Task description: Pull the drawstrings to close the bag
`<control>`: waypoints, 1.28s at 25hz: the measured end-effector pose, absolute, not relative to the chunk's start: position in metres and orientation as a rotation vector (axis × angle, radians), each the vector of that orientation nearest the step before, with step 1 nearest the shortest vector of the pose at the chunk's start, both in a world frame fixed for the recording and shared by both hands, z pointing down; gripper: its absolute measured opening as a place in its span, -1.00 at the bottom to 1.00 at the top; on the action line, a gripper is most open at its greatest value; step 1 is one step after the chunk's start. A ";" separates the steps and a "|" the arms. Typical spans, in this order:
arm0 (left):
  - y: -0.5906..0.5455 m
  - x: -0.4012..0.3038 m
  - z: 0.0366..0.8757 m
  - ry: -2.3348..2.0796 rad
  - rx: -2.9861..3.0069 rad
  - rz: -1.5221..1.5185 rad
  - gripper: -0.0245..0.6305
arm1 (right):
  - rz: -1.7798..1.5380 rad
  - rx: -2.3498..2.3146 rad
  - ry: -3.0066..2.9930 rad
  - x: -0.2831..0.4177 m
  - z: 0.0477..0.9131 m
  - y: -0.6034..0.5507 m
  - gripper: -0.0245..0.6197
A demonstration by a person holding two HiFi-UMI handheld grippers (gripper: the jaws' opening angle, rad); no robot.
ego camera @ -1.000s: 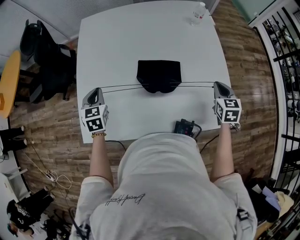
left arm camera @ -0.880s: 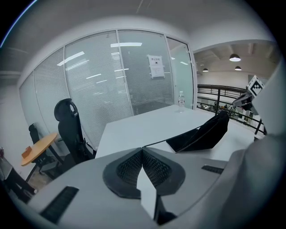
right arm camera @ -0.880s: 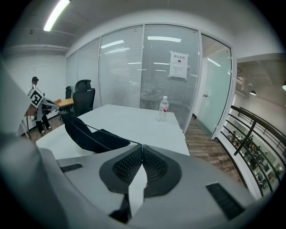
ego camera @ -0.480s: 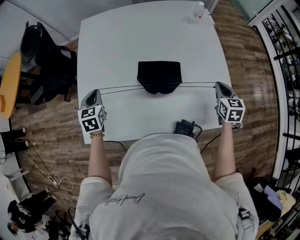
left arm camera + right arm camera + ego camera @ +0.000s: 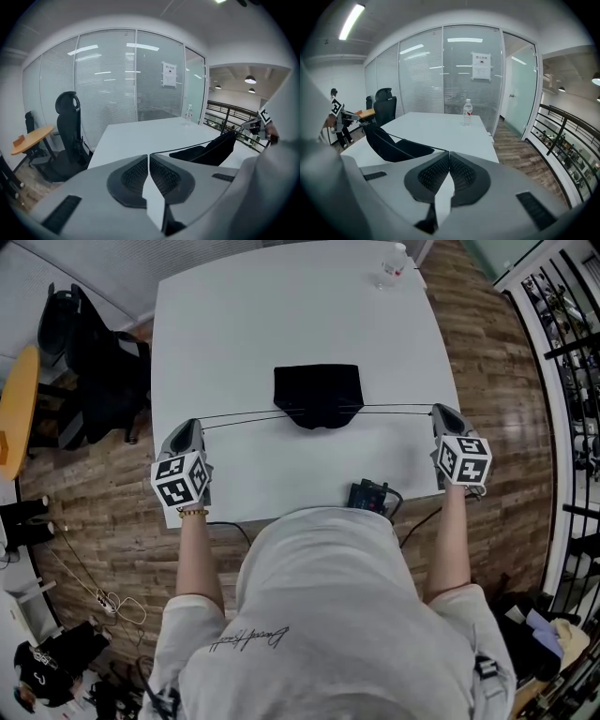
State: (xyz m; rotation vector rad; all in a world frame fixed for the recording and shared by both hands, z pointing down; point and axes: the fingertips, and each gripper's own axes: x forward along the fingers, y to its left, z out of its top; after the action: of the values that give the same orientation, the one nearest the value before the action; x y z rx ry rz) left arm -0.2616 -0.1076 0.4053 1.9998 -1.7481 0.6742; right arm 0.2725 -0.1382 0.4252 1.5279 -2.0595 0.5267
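The black drawstring bag lies mid-table, its mouth gathered toward me. Two thin cords run taut from it, one to the left and one to the right. My left gripper is at the table's left edge, shut on the left drawstring. My right gripper is at the right edge, shut on the right drawstring. In the left gripper view the closed jaws pinch the cord leading to the bag. In the right gripper view the shut jaws hold the cord running to the bag.
A water bottle stands at the far right corner of the white table. A small black device with a cable sits at the near edge. A black office chair and a yellow round table stand left of it.
The left gripper has rolled a little about its own axis, its marker cube shifting slightly outward. Bag, cords and right gripper look the same.
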 end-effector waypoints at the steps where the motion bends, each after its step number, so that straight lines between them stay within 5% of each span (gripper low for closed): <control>1: -0.108 -0.261 0.404 -1.756 2.005 0.690 -0.86 | 0.527 1.532 -2.060 0.273 0.425 -0.138 -0.85; 11: -0.104 -0.235 0.390 -1.771 2.112 0.668 -0.89 | 0.510 1.544 -2.212 0.262 0.409 -0.135 -0.85; 32: -0.082 -0.104 0.364 -1.461 2.333 0.314 -0.89 | 0.582 1.243 -2.584 0.117 0.369 -0.101 -0.85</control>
State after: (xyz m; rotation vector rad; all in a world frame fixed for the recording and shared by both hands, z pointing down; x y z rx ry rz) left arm -0.1039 -0.0815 0.3643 2.3325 -1.4615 0.3136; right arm 0.1171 -0.1008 0.3689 1.2428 -2.5845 0.5824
